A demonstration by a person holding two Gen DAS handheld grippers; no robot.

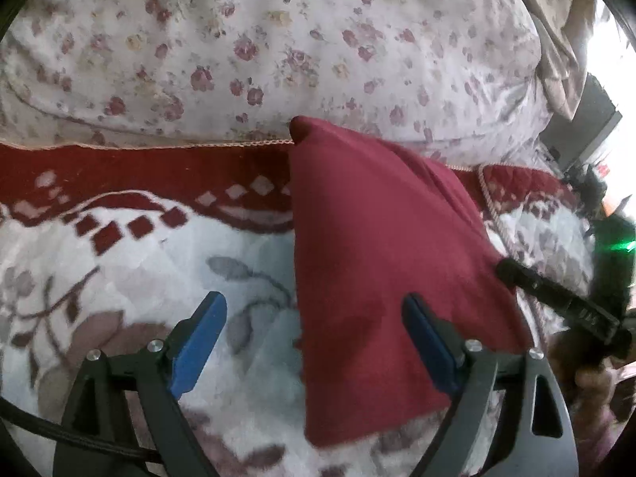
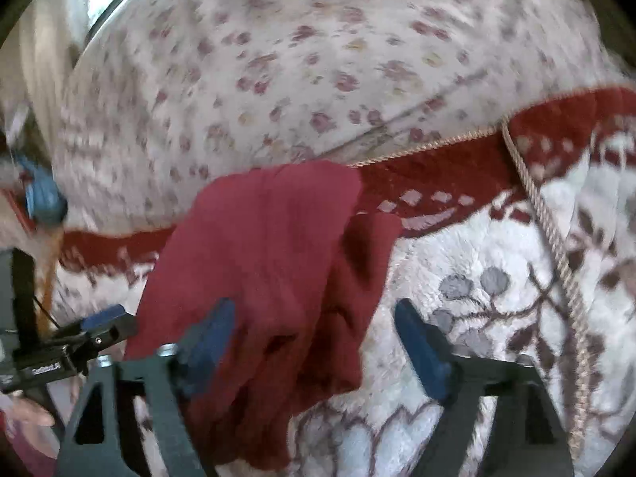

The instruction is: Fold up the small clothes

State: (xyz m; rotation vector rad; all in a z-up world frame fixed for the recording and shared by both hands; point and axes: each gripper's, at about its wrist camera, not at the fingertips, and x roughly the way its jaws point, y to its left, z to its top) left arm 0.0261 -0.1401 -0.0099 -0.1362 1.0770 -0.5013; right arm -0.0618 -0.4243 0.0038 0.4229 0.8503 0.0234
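Note:
A small dark red garment lies folded on a white fleece blanket with a red patterned border. In the left wrist view my left gripper is open; its right finger is over the garment and its left finger over bare blanket. In the right wrist view the garment lies rumpled, with a fold standing up on its right side. My right gripper is open just above it, its left finger over the cloth. The other gripper shows at the left edge of the right wrist view and at the right edge of the left wrist view.
A floral duvet bulges behind the blanket and also fills the top of the right wrist view. A twisted beige cord edging runs down the blanket on the right. Dark furniture stands at the far right by a bright window.

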